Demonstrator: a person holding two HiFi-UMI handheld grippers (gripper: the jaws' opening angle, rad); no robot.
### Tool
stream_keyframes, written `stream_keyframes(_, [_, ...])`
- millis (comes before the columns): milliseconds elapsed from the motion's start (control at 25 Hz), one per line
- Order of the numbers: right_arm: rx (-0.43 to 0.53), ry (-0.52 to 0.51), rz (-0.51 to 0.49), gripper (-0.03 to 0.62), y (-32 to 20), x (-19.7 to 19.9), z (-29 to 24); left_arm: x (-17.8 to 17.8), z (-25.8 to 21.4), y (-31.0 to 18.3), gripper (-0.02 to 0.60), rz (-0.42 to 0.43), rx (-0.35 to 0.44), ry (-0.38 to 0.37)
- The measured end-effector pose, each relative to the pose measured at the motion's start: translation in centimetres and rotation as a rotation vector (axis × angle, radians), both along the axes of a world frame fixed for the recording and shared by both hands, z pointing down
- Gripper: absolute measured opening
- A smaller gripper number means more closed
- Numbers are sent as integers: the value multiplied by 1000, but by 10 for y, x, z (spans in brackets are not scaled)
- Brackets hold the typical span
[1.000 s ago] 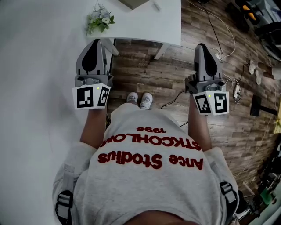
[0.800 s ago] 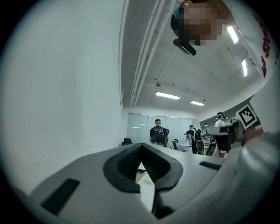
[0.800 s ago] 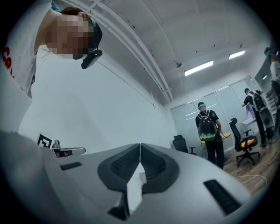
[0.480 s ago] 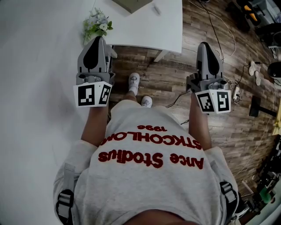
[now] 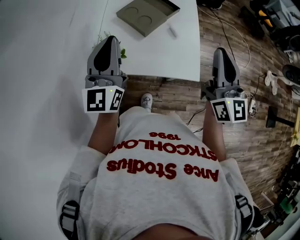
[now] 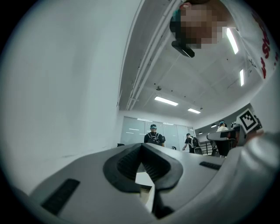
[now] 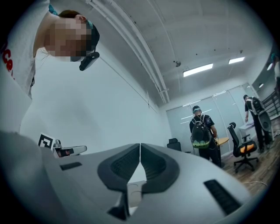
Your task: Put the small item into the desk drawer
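A white desk (image 5: 161, 54) stands ahead of me in the head view; no drawer shows. On it lie a grey-green tray (image 5: 147, 14) with two round hollows and, beside it, a small white item (image 5: 172, 32). My left gripper (image 5: 111, 39) hangs over the desk's near left edge, its jaws together with nothing between them. My right gripper (image 5: 220, 50) is level with it, past the desk's right side over the wood floor, shut and empty too. In the left gripper view the left gripper (image 6: 141, 148) points slightly upward at a far glass wall, and the right gripper (image 7: 140, 146) does likewise.
A small plant (image 5: 123, 52) peeks out behind the left gripper. A white wall (image 5: 42, 93) runs along the left. Cables (image 5: 234, 33) and gear lie on the wood floor at right. People (image 7: 201, 131) and an office chair (image 7: 243, 148) stand far off.
Both grippers moved forward toward the desk. The tray and the small white item came into view, and the plant slid behind the left gripper.
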State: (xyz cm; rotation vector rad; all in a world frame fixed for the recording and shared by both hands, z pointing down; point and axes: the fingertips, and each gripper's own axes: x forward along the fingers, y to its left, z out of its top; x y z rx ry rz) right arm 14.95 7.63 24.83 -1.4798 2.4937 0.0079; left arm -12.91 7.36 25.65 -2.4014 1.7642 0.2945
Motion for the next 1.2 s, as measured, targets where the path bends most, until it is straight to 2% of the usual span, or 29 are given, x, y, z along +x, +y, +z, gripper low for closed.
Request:
stream_keyframes(280, [-20, 2, 39, 8, -34, -17, -4, -19, 5, -47, 5, 34, -38, 10])
stream_keyframes(600, [-76, -2, 42, 8, -62, -8, 11, -25, 20, -75, 5, 11, -95, 26])
stream_keyframes(760, [-72, -18, 4, 9, -81, -4, 8, -19, 15, -84, 5, -11, -98, 6])
stream_keyframes(1200, [-19, -31, -106, 9, -177, 15, -16, 14, -10, -156, 6, -70, -56, -35])
